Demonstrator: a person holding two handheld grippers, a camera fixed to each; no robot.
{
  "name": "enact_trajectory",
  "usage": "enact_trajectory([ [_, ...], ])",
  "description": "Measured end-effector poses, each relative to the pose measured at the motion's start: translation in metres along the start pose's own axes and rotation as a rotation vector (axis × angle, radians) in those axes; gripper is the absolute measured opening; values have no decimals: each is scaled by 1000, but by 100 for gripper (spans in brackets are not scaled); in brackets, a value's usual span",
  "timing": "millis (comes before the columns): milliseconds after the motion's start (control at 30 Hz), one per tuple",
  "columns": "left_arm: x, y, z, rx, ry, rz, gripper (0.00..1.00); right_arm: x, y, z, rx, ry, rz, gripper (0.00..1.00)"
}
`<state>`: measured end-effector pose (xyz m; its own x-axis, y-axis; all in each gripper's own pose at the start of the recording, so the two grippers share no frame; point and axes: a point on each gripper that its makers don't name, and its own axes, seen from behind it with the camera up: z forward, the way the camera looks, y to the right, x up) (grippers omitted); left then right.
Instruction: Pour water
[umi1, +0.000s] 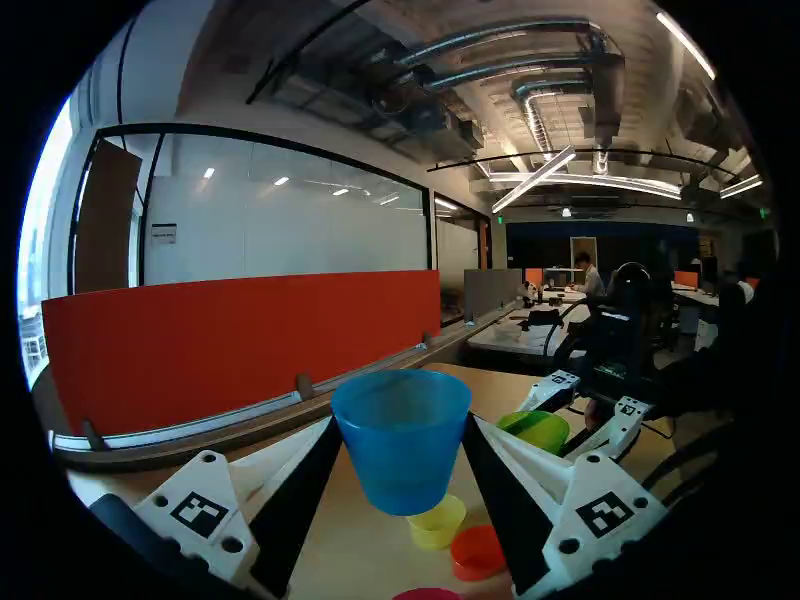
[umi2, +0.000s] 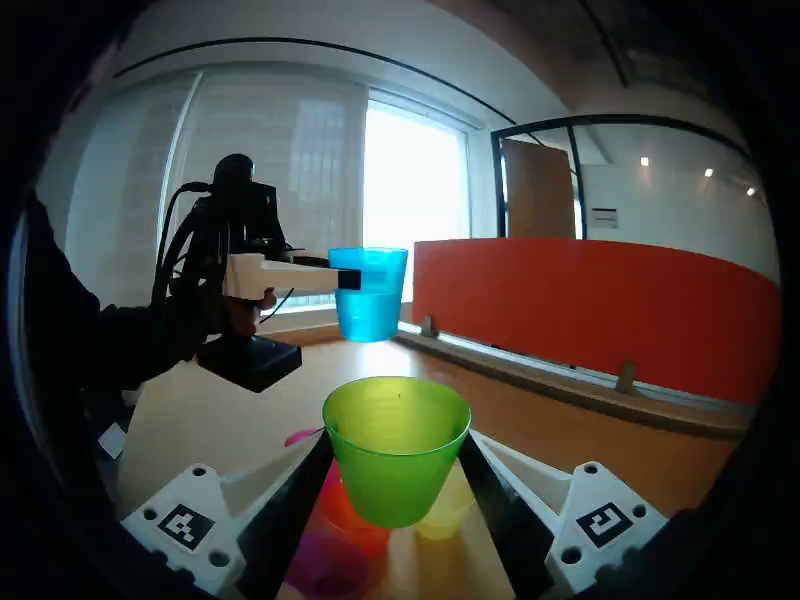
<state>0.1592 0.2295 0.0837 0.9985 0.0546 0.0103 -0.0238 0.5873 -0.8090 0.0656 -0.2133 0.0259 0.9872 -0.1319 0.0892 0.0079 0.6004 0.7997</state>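
My left gripper (umi1: 402, 432) is shut on a blue plastic cup (umi1: 400, 450), held upright above the wooden table (umi1: 350, 550). Beyond it to the right, my right gripper (umi1: 570, 415) holds a green cup (umi1: 535, 428). In the right gripper view, my right gripper (umi2: 397, 445) is shut on that green cup (umi2: 397, 470), also upright. The blue cup (umi2: 368, 292) hangs higher and farther off, clamped in the left gripper (umi2: 345, 280), which a person's hand (umi2: 235, 305) holds. Whether either cup holds water cannot be told.
Small cups stand on the table below the held ones: yellow (umi1: 437, 520), orange (umi1: 477, 552) and a pink rim (umi1: 427, 594); also yellow (umi2: 447, 510), red (umi2: 345, 515) and magenta (umi2: 325, 570). An orange divider panel (umi1: 240, 340) runs along the table's far edge.
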Motion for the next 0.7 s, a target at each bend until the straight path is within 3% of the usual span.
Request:
enact_trajectory([
  [400,2,1,-7,-2,2,15,84,0,0,3,1,5,-2,90],
  [700,3,2,-16,2,5,29,84,3,-13,8,28,0,-15,90],
])
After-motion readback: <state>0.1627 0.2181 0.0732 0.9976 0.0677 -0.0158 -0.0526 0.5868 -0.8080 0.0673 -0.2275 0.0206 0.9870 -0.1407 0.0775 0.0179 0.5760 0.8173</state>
